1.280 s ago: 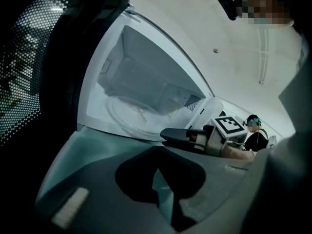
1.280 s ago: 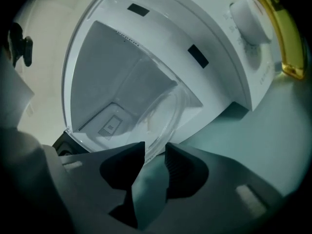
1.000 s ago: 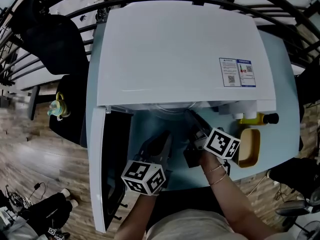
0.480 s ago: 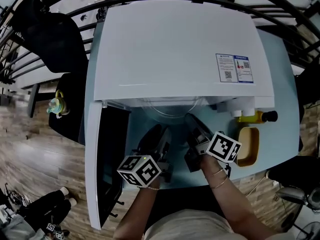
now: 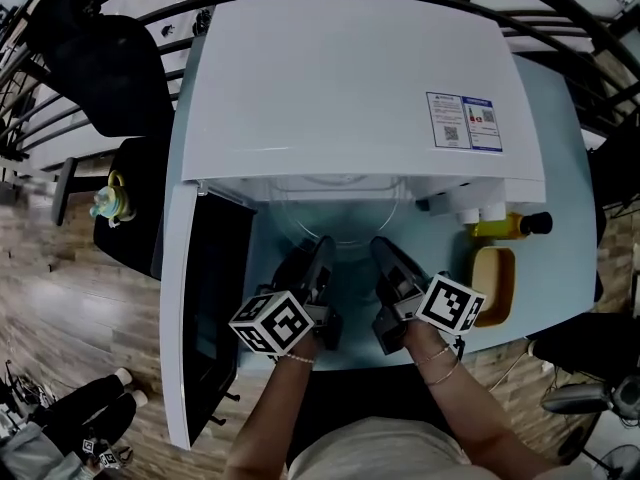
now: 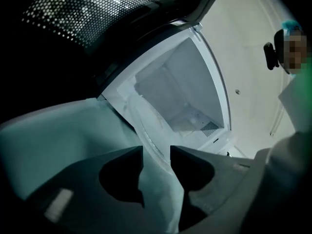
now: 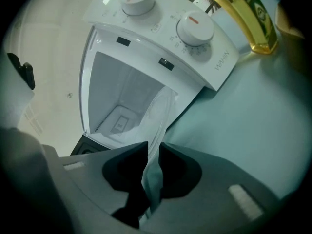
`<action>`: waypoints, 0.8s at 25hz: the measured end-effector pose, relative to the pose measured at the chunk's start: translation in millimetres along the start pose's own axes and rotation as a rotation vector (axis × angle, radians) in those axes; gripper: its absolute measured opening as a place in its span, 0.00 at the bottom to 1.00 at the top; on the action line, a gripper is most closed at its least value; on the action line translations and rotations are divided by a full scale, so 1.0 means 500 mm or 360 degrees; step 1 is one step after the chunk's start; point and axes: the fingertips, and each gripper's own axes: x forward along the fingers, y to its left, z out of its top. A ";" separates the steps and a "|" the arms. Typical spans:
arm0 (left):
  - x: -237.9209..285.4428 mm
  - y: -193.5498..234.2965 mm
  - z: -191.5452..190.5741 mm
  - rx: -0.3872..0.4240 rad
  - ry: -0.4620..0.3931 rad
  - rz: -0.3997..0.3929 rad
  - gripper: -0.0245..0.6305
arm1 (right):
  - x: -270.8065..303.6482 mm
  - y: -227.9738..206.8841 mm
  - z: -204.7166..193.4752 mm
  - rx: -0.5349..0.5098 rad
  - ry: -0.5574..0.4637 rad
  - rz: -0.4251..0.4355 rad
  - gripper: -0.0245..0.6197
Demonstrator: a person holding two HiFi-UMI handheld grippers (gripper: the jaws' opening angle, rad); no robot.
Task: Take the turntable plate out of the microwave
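Jaws on my right gripper (image 7: 154, 149) pinch the plate (image 7: 158, 112) by its rim, half out of the microwave (image 5: 350, 78) (door (image 5: 205, 318) swung wide); my left gripper (image 6: 157, 152) gapes, the rim running into its gap.

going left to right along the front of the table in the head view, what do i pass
microwave door (swung open) → left gripper → right gripper → yellow tray. The turntable plate spans both grippers, so it has no clear place.
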 end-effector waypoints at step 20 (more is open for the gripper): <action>-0.009 -0.003 -0.036 -0.0306 0.0049 -0.0074 0.25 | -0.084 -0.009 -0.069 0.0024 0.0138 0.0028 0.18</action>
